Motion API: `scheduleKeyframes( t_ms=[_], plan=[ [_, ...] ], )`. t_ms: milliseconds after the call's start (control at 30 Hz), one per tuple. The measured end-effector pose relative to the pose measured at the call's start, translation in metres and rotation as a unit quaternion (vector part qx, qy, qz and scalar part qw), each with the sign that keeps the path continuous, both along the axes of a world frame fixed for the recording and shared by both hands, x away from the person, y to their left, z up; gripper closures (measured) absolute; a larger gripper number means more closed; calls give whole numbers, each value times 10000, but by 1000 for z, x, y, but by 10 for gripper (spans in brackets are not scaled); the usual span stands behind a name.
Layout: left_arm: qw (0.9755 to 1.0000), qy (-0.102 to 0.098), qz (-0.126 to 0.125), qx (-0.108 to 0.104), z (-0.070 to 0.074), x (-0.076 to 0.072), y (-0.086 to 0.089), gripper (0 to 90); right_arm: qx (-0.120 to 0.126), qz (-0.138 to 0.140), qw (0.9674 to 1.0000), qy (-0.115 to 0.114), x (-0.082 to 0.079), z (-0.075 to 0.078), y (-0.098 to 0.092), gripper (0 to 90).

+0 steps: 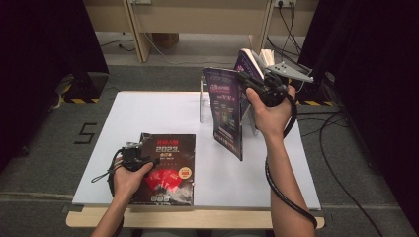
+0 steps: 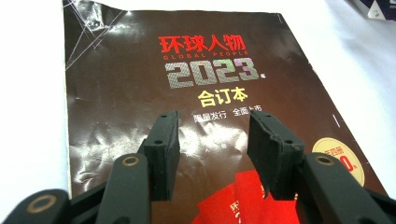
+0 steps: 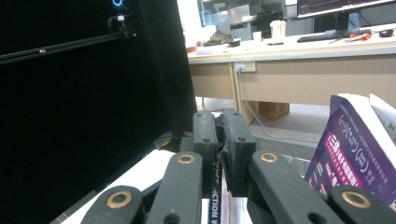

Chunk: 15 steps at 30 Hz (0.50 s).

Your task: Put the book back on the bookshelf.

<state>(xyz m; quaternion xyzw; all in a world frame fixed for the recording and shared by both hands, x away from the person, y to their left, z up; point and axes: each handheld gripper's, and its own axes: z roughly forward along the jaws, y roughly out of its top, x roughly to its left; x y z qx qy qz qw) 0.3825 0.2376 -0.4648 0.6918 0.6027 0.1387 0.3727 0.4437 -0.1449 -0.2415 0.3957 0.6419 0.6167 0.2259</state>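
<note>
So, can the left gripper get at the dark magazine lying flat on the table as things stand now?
Probably yes. The left gripper hovers right over the dark magazine with its jaws open, and nothing lies between them. The right gripper holds the purple magazine well away.

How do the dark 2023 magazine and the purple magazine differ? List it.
The 2023 magazine lies flat on the table; the purple magazine hangs upright above it. The left gripper is open over the 2023 magazine; the right gripper pinches the purple magazine's edge. Both have glossy covers.
</note>
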Motion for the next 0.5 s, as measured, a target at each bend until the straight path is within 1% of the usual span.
scheduleKeyframes(
  t_ms=[167, 233, 300, 333, 367, 400, 500],
  plan=[
    [10000, -3, 20, 4, 0, 0, 0, 529, 18, -64, 10000, -35, 1, 1, -4, 854],
    [10000, -3, 21, 4, 0, 0, 0, 529, 56, -96, 9999, -9, 1, 2, -5, 854],
    [10000, 1, 19, 3, 0, 0, 0, 529, 53, -124, 9999, -48, 1, 3, -7, 854],
    [10000, 3, 8, 0, 0, 0, 1, 529, 72, -161, 9998, -115, 1, 3, -8, 854],
    [10000, -1, 15, -1, 0, 0, 0, 529, 89, -173, 9998, -95, 0, 4, -8, 854],
    [10000, -1, 13, -1, 0, 0, 0, 528, 74, -196, 9997, -123, 1, 4, -9, 854],
    [10000, -4, 5, 3, 0, 0, 0, 529, 52, -244, 9997, -65, 3, 5, -11, 854]
  ],
)
